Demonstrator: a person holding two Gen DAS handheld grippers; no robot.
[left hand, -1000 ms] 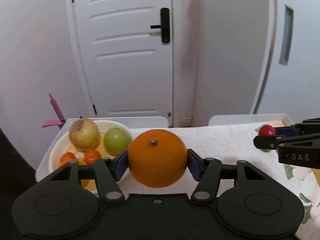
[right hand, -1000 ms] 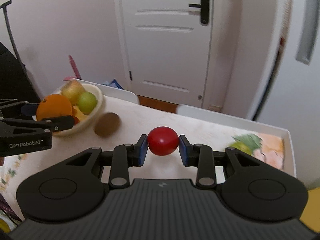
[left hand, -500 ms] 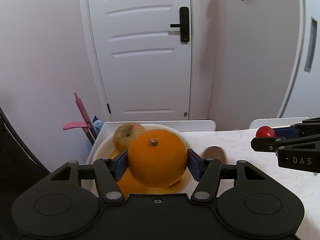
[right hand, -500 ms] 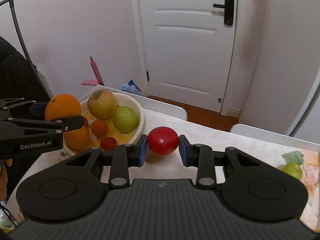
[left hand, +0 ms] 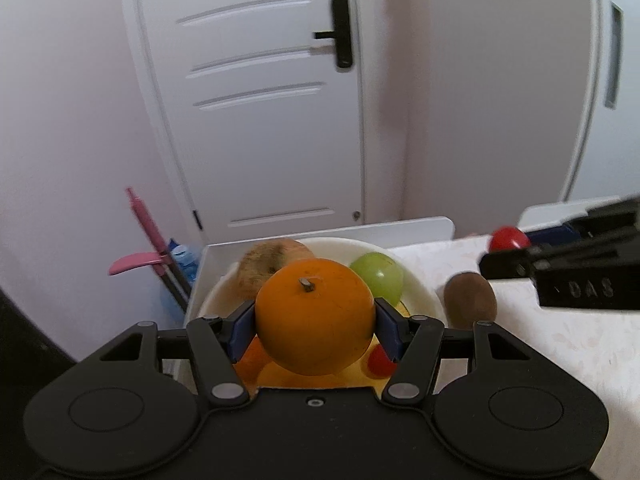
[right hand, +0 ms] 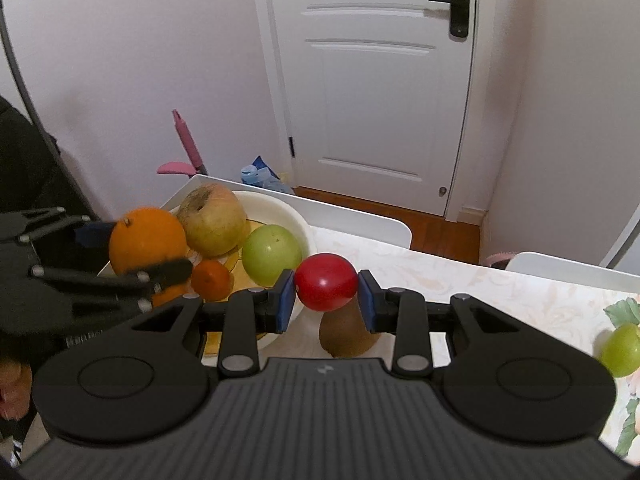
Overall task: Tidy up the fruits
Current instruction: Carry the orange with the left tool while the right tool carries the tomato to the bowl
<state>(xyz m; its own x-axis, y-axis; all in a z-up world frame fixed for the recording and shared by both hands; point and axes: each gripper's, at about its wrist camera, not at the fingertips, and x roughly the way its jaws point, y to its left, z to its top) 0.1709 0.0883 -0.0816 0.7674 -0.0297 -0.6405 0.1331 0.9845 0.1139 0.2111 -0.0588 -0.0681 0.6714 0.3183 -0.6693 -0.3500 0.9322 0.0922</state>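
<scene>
A: Which step is in hand?

B: Both fruits are on their way to the bowl point(right hand: 298, 224). The left hand-held gripper point(left hand: 315, 326) is clenched on the orange point(left hand: 315, 316), which hangs above the near side of the bowl, over the small fruits lying inside. The right hand-held gripper point(right hand: 326, 294) is clamped on the red tomato point(right hand: 326, 287), held in the air beside the bowl's right rim, above the kiwi point(right hand: 348, 334) on the table point(right hand: 500, 284).

A: What is already in the bowl?

B: A big yellowish apple point(right hand: 212, 220), a green apple point(right hand: 272, 254), a tangerine point(right hand: 211, 280) and, in the left view, 1 small red fruit point(left hand: 379, 362).

A: So what does the next move call for?

B: My judgement: lower the orange into the free space at the front of the bowl and only then open the fingers, so it does not drop onto the tangerine. The tomato must go left over the rim first, and the 2 grippers are close, so one should go before the other.

A: Anything left after that?

B: The kiwi, and a green fruit point(right hand: 622, 350) at the table's right edge.
</scene>
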